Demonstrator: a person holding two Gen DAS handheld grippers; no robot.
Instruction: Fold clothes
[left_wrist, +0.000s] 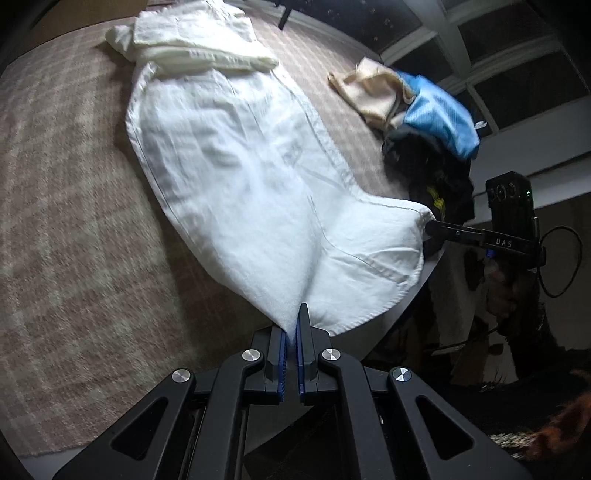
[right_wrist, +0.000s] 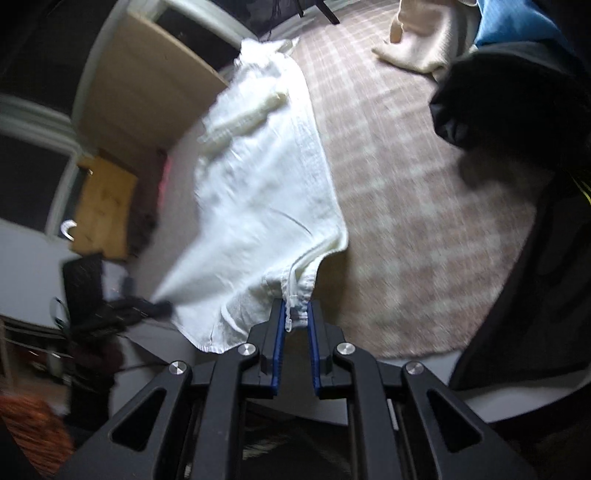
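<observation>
The white garment (left_wrist: 236, 177) lies stretched along the checked cloth (left_wrist: 74, 229). The left gripper (left_wrist: 292, 332) pinches one near corner, the right gripper (right_wrist: 298, 314) the bunched other; both views are blurred. A dark pile (right_wrist: 491, 103) (partly cut off) sits far right.

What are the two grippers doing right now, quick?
Left gripper: shut on a corner of the white cloth.
Right gripper: shut on another edge of the cloth.
</observation>
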